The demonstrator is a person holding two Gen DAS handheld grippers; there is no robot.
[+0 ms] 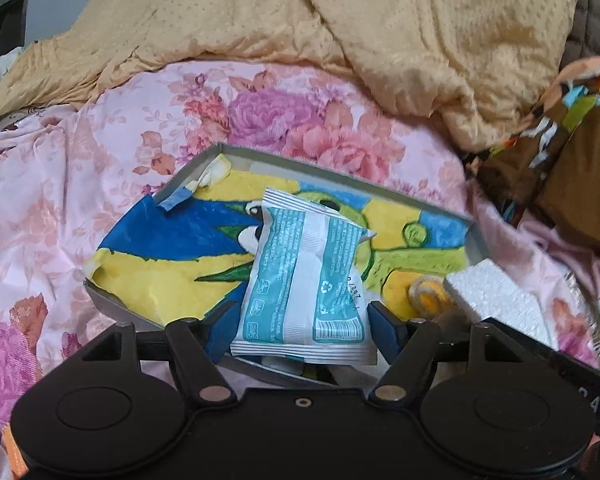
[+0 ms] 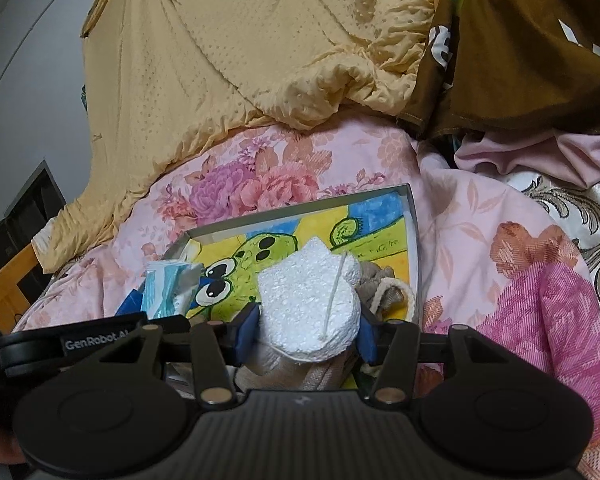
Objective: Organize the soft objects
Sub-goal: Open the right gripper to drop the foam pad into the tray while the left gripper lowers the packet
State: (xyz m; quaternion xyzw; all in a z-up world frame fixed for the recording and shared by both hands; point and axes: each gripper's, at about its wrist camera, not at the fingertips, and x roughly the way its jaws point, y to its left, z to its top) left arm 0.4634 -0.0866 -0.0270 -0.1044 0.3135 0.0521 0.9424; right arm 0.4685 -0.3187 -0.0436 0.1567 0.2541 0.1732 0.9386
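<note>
1. Right now the left gripper (image 1: 300,320) squeezes a crinkly teal and white packet (image 1: 306,280) between its blue pads. The packet has tiny print, a recycle sign and a barcode; the words are too small to read.
2. The right gripper (image 2: 306,334) squeezes a bumpy white foam block (image 2: 312,304) with a thin white stick on it.
3. Both things hang over a shallow grey tray (image 1: 204,162) lined with a bright crayon drawing (image 1: 168,252) of a green cartoon creature with big eyes.
4. The tray sits on a pink flowery bedsheet (image 1: 80,184), near a dotted tan blanket (image 1: 380,32).
5. "GenRobot.AI" is written on the left gripper's side.
</note>
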